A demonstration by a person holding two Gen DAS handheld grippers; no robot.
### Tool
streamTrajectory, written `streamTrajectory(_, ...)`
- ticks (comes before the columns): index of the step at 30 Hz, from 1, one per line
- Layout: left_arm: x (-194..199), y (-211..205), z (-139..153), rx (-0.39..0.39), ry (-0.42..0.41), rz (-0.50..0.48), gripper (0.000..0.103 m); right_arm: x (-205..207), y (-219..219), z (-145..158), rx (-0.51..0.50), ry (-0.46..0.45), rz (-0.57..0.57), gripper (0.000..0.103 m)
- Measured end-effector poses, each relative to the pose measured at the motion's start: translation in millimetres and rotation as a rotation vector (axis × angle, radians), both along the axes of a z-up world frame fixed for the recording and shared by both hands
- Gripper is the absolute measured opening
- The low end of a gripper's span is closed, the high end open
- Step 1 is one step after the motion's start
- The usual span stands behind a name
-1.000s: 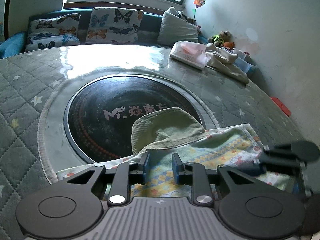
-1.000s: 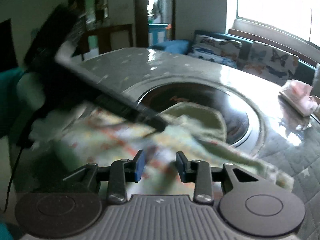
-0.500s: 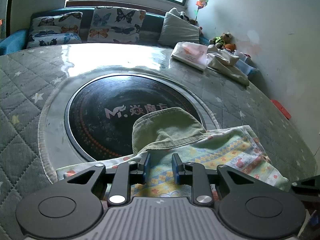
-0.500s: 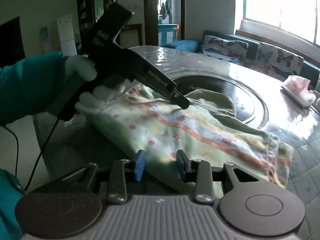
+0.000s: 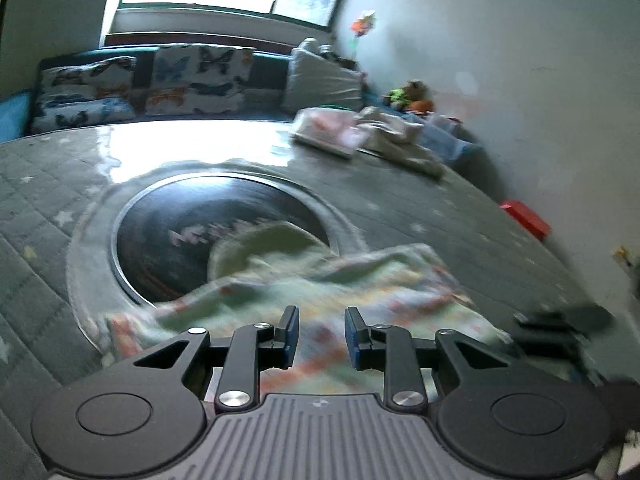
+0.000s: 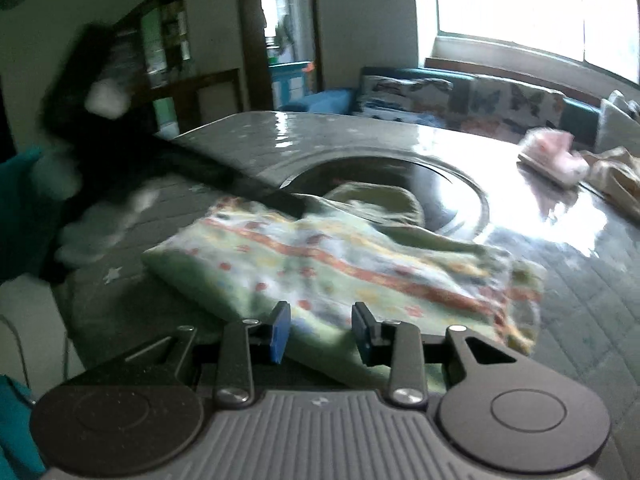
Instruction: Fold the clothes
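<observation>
A folded child's garment point(image 5: 360, 280), pale with orange and yellow printed bands and an olive-green part point(image 5: 272, 248), lies on the round table. My left gripper point(image 5: 320, 336) hovers over its near edge with the blue pads apart and only flat cloth showing in the gap. In the right wrist view the garment point(image 6: 340, 264) lies just ahead of my right gripper point(image 6: 320, 334), whose pads also stand apart with nothing pinched. The left gripper point(image 6: 292, 204) reaches in there from the left, its blurred tip at the garment's far edge. The right gripper point(image 5: 524, 320) shows dark at the left wrist view's right.
A grey quilted cover point(image 5: 40, 220) lies over the table around a black round inset point(image 5: 180, 220). A pile of pink and beige clothes point(image 5: 332, 132) sits at the far side. A sofa with butterfly cushions point(image 5: 192, 80) stands behind. A gloved hand with a teal sleeve point(image 6: 16, 200) holds the left gripper.
Both grippers have shifted sideways over the garment, and the pictures are now motion-blurred. The left gripper no longer crosses close in front of the right camera. The garment lies as before.
</observation>
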State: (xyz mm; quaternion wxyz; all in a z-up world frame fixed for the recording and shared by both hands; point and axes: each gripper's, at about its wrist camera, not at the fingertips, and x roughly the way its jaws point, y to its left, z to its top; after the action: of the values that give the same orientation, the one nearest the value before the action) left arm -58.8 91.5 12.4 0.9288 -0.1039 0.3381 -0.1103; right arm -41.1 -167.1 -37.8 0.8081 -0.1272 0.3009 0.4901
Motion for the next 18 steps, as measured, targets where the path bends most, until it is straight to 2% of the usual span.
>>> streamTrajectory(3,-16.2,-10.6,-5.3,-0.019,0.01,-0.03,0.027,8.3,-11.3,-6.2,-0.002,0.024,-0.052,0.034)
streamTrajectory(9,-37.3,-16.5,-18.7,-0.03,0.034,-0.023,0.027,21.4,-36.2,-10.4,0.006,0.041,-0.158,0.034)
streamTrajectory(18,-57.3,5.8,-26.2,-0.045,0.031,0.066,0.027,30.2,-50.1,-11.1,0.004,0.042,-0.208,0.032)
